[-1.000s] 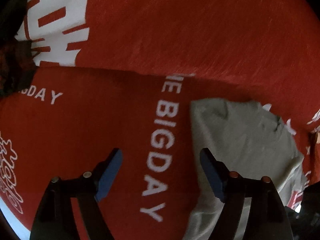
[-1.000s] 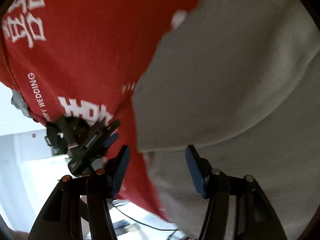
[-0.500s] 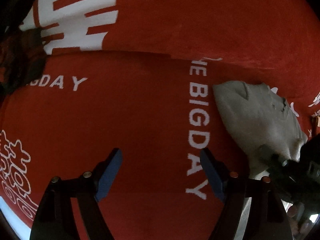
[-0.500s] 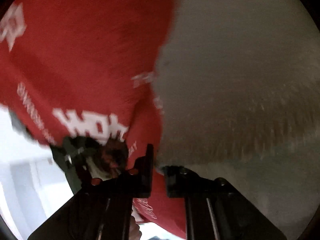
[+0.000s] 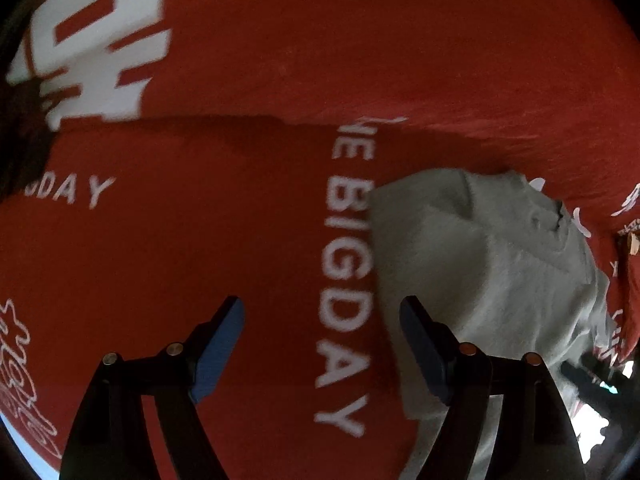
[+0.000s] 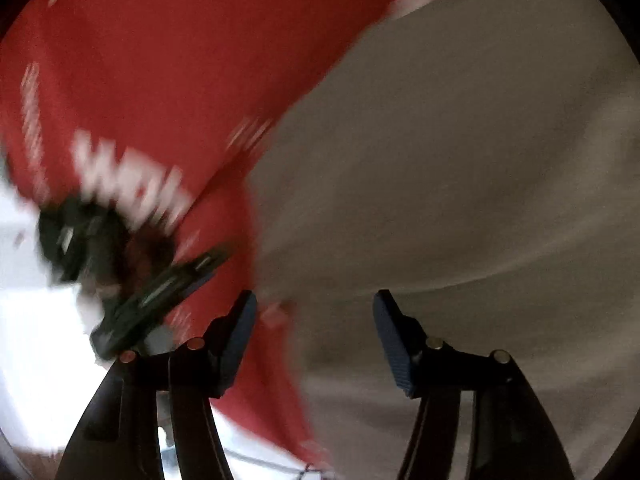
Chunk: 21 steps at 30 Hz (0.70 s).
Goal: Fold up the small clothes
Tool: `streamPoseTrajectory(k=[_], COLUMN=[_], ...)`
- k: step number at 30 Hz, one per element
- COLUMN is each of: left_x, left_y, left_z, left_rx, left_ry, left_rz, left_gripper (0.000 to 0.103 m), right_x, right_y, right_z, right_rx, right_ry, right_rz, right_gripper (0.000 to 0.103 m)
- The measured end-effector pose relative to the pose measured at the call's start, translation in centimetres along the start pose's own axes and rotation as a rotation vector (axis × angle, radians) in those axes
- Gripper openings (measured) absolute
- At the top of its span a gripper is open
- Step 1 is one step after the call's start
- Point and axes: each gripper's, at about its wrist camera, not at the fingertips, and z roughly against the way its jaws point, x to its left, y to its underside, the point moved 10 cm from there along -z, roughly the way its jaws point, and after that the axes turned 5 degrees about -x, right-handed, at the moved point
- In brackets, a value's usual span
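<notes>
A small grey garment (image 5: 500, 280) lies partly folded on a red cloth with white lettering (image 5: 200, 240). My left gripper (image 5: 322, 320) hangs open just above the "BIGDAY" print, its right finger over the garment's left edge, with nothing between the pads. In the right wrist view the grey garment (image 6: 460, 160) fills the right side. My right gripper (image 6: 316, 312) hovers over its left edge, jaws opening. Fabric shows in the gap but the pads do not press on it. The left gripper (image 6: 152, 292) appears blurred at the left.
The red cloth (image 6: 140, 60) covers the whole work surface and drops off at the lower left, where a bright white floor (image 6: 36, 340) shows. A dark part of the right gripper (image 5: 592, 376) pokes in at the garment's lower right corner.
Half a second ago the right gripper was shut on the garment's edge; now its jaws stand apart again. In the left view the garment bunched to the right, then spread back to the left.
</notes>
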Motion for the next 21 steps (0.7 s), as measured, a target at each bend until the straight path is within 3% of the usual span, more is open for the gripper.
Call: streamPoseTrajectory(k=[4, 7, 8, 11, 16, 18, 21], left_x=[-2.4, -3.6, -3.9, -4.3, -3.8, -3.3, -2.7], left_y=[0.6, 1.6, 1.8, 2.0, 0.4, 0.0, -0.1], left_z=[0.1, 0.3, 0.4, 0.3, -0.3, -0.7, -1.1], left_rx=[-0.014, -0.016, -0.02, -0.026, -0.048, -0.051, -0.045], left_ry=[-0.017, -0.044, -0.05, -0.084, -0.111, -0.144, -0.175], left_rz=[-0.035, -0.078, -0.089, -0.107, -0.061, -0.054, -0.042], left_gripper=[0.08, 0.08, 0.08, 0.08, 0.08, 0.08, 0.08], right_x=[-9.8, -12.8, -13.0, -12.9, -6.8, -7.2, -11.0], right_y=[-5.4, -7.4, -7.8, -9.5, -13.3, -14.2, -14.3], right_z=[5.1, 5.6, 5.4, 5.0, 6.5, 6.6, 6.2], right_rx=[-0.169, -0.208, -0.216, -0.211, -0.279, -0.282, -0.253], right_ry=[0.114, 0.131, 0.123, 0.134, 0.08, 0.11, 0.192], right_rz=[-0.254, -0.341, -0.357, -0.335, 0.003, 0.023, -0.046], right_gripper=[0.065, 0.064, 0.06, 0.007, 0.007, 0.007, 0.01])
